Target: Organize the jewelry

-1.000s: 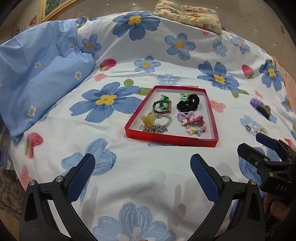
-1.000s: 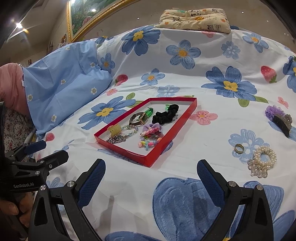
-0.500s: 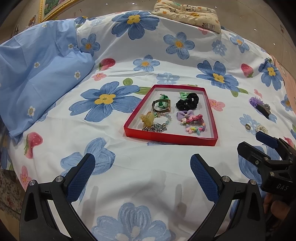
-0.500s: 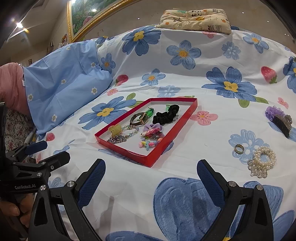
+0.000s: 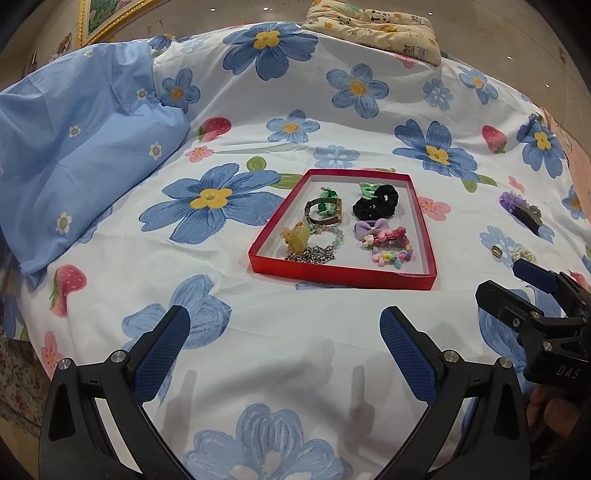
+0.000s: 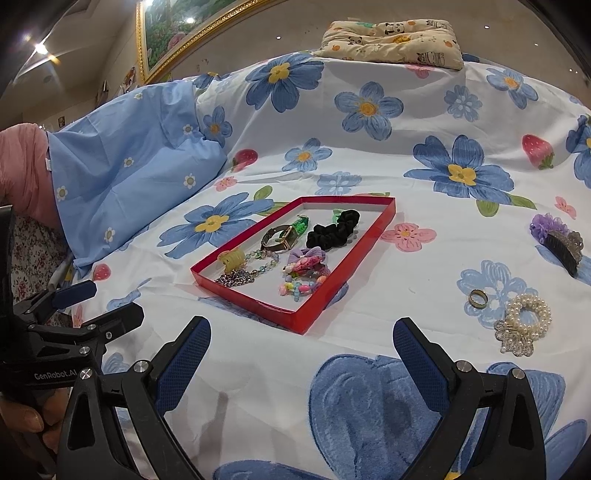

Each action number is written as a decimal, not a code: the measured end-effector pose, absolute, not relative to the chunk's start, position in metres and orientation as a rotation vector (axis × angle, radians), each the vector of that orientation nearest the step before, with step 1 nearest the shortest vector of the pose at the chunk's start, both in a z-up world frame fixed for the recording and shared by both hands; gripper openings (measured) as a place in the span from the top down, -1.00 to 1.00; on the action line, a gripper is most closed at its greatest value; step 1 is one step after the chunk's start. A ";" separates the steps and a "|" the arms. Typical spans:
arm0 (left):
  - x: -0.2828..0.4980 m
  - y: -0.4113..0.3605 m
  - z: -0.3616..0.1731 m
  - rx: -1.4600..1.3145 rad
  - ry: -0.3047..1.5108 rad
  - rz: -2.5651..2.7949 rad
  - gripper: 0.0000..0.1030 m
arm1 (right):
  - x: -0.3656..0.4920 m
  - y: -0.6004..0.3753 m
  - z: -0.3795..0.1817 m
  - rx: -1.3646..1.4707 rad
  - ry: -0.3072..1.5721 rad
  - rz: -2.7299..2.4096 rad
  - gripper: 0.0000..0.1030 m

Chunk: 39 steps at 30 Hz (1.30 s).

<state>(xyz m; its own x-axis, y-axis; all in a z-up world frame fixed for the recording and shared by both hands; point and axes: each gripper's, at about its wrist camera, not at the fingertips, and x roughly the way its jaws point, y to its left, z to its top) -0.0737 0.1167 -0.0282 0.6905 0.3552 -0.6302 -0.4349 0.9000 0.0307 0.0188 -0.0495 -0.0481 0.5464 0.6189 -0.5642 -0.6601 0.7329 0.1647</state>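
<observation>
Left wrist view: red tray (image 5: 341, 275) long axis runs away from camera.

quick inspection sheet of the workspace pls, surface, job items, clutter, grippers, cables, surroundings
surface: floral bedsheet, white with blue flowers and strawberries, a little wrinkled.
job's things: red tray holding a black scrunchie, a watch, a yellow claw clip, a chain, bead bracelets and bow clips; outside it, to the right, a ring, a pearl scrunchie and a purple hair clip lie on the sheet.
clutter: blue pillow on the left; panda-print cushion at the far edge.
grippers: left gripper and right gripper both hover with jaws open and empty.
cables: nothing seen.
surroundings: gold-framed picture on the wall.
</observation>
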 end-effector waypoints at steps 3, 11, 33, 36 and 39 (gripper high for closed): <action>-0.074 0.116 -0.028 -0.124 0.678 0.443 -1.00 | 0.019 -0.050 -0.048 -0.071 0.642 0.762 -0.95; -0.073 0.116 -0.029 -0.125 0.678 0.443 -1.00 | 0.019 -0.050 -0.048 -0.073 0.641 0.761 -0.95; -0.063 0.115 -0.035 -0.128 0.694 0.419 -1.00 | 0.023 -0.051 -0.050 -0.076 0.649 0.760 -0.95; -0.061 0.116 -0.035 -0.129 0.697 0.414 -1.00 | 0.026 -0.054 -0.051 -0.076 0.651 0.757 -0.95; -0.058 0.117 -0.036 -0.134 0.704 0.408 -1.00 | 0.029 -0.056 -0.051 -0.077 0.653 0.756 -0.95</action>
<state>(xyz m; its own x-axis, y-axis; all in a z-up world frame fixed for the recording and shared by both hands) -0.0583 0.1173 -0.0362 0.6876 0.3188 -0.6524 -0.4078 0.9129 0.0164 0.0290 -0.0560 -0.0514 0.5415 0.6123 -0.5761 -0.6586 0.7349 0.1620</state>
